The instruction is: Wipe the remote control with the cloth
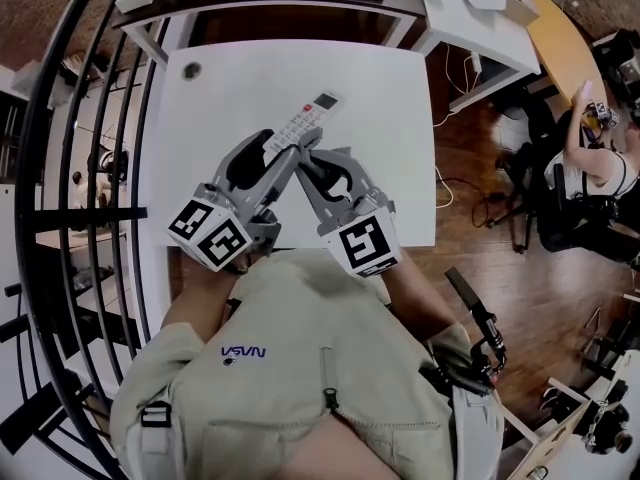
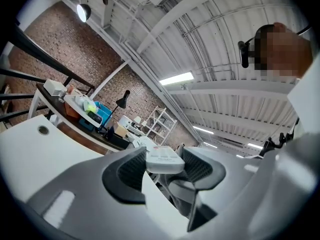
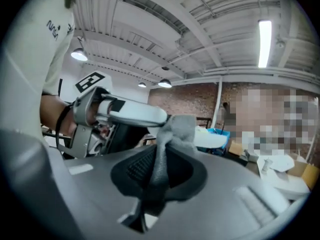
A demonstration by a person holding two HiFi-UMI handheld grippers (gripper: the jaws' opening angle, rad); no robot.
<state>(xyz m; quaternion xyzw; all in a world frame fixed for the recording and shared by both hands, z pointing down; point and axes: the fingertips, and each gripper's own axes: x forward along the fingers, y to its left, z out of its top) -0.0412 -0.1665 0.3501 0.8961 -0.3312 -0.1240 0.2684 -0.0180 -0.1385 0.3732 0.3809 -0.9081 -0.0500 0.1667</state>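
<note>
- Remote (image 1: pixel 305 123): one, white and slim. It is held up over the white counter (image 1: pixel 390 168), not lying on it.
- The left hand-held gripper (image 1: pixel 278 153) is clamped across the remote's near end. The rest of the remote sticks out past the jaws toward the far side of the counter.
- Handling, as I judge it: light, rigid plastic with a smooth, rather slippery shell. It won't bend, but held at one end it can pivot when the free end is pushed.
- The best hold is across the narrow sides, as now. That leaves the button face and back free for wiping, and the buttons need only gentle pressure.
- Cloth (image 3: pixel 172 134): one, grey, soft and limp. The right hand-held gripper (image 1: pixel 310 163) pinches it, and a bunched fold rises beyond the jaws against the remote, just past the left jaws.
- It will drape and slide easily, so a firm pinch low on the fold suits it.
- Count: one remote, one cloth, two hand-held grippers, both occupied.
</note>
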